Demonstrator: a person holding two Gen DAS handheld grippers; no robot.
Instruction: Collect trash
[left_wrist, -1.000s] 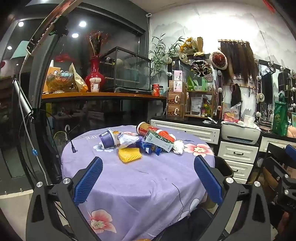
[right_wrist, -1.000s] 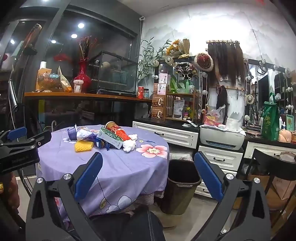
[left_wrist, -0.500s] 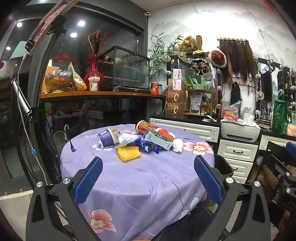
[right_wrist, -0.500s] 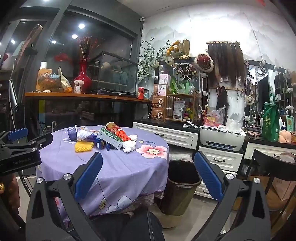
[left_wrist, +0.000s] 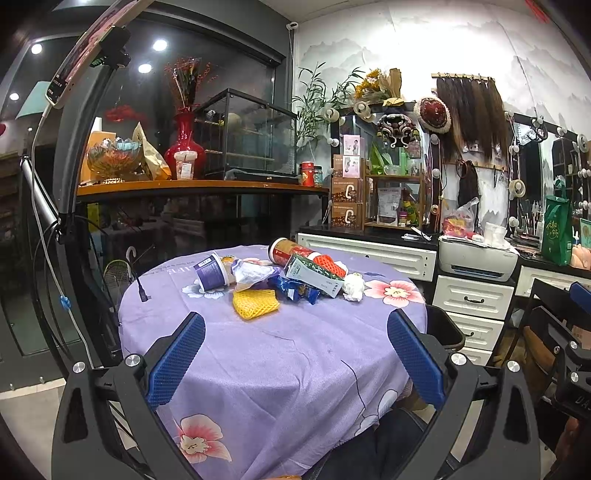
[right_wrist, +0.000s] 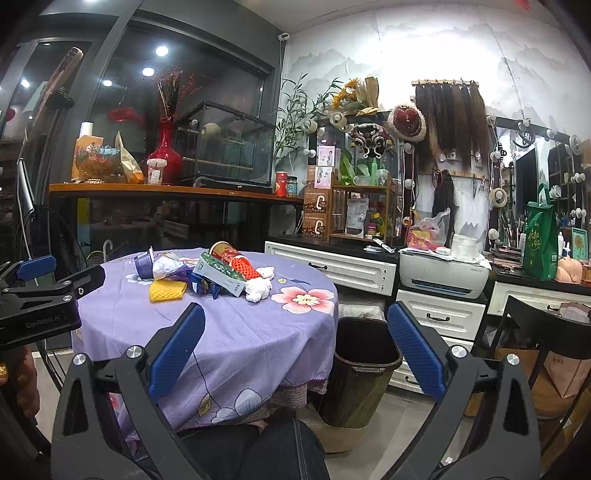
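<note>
A pile of trash lies at the far side of a round table with a purple flowered cloth (left_wrist: 280, 362): a purple cup (left_wrist: 210, 271), a yellow foam net (left_wrist: 255, 302), a blue wrapper (left_wrist: 291, 290), a green and white box (left_wrist: 314, 277), a red tube (left_wrist: 286, 249), an orange net (left_wrist: 328, 266) and crumpled white paper (left_wrist: 352, 286). My left gripper (left_wrist: 295, 354) is open and empty above the near part of the table. My right gripper (right_wrist: 295, 350) is open and empty, off the table's right side, near a dark bin (right_wrist: 364, 365) on the floor.
White drawers (right_wrist: 439, 317) with a printer (right_wrist: 443, 273) stand behind the bin. A black chair (right_wrist: 546, 332) is at the right. A wooden shelf with a red vase (left_wrist: 184, 144) and a glass case stands behind the table. A lamp stand (left_wrist: 55, 221) rises at the left.
Both grippers have barely shifted; the trash pile sits slightly higher in the left wrist view. Nothing was taken hold of.
</note>
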